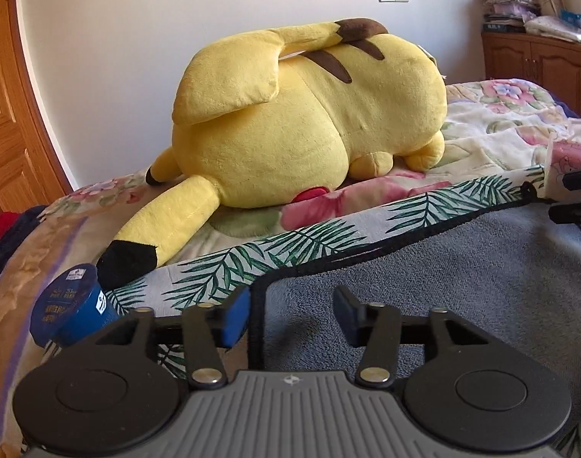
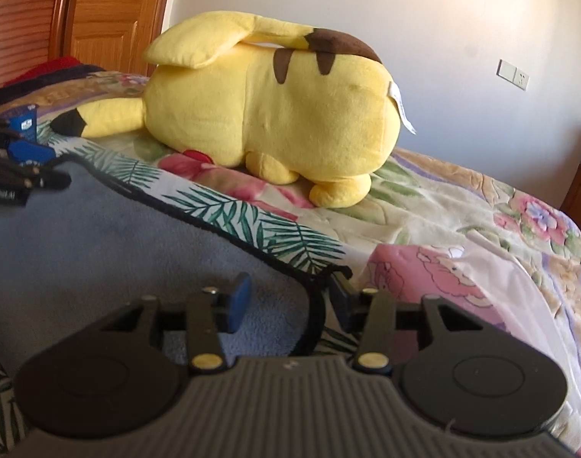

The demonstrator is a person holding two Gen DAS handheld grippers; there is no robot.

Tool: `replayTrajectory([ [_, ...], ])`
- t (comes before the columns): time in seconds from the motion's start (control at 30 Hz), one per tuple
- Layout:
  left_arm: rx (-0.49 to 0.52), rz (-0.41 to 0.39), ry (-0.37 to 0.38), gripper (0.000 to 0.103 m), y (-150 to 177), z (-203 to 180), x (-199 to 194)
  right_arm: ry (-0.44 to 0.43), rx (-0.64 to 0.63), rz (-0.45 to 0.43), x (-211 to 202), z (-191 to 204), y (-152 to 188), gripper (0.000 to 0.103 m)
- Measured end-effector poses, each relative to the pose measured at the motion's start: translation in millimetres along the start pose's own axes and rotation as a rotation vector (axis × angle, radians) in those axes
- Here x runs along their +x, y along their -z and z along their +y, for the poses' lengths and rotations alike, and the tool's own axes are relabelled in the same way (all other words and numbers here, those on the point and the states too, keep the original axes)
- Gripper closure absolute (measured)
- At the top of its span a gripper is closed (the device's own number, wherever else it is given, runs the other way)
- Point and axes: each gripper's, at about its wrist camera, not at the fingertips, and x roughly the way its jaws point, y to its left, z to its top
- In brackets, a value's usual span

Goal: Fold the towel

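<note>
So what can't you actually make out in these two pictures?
- Near part of the towel: both views, covered by the left gripper and right gripper bodies.
- Plush toy face: both views, turned down and away.
- Blue cup label: left view, print too small.
- Things on the wooden cabinet: left view, cut by the edge.
</note>
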Motion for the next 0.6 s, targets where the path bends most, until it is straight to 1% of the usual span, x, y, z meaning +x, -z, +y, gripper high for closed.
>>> replayTrajectory([
  [0.07,0.0,-0.005,0.0,0.061,-2,-1,-4,-0.005,0.008,0.001,-4,-1,-1,0.056],
  [0.1,0.002,-0.01,0.0,0.059,-3,-2,-7,-0.009,0.013,-0.001,-7,-2,-1,0.055],
  [0.17,-0.001,-0.021,-0.002,0.049,-4,-3,-15,-0.02,0.025,0.0,-13,-3,-2,0.055],
  [0.33,-0.026,-0.013,0.028,0.048,-3,-8,-38,-0.045,0.067,0.005,-34,-5,-5,0.055],
  [0.6,-0.016,-0.002,0.066,0.048,4,-19,-92,-0.057,0.123,0.009,-80,-3,-3,0.055],
])
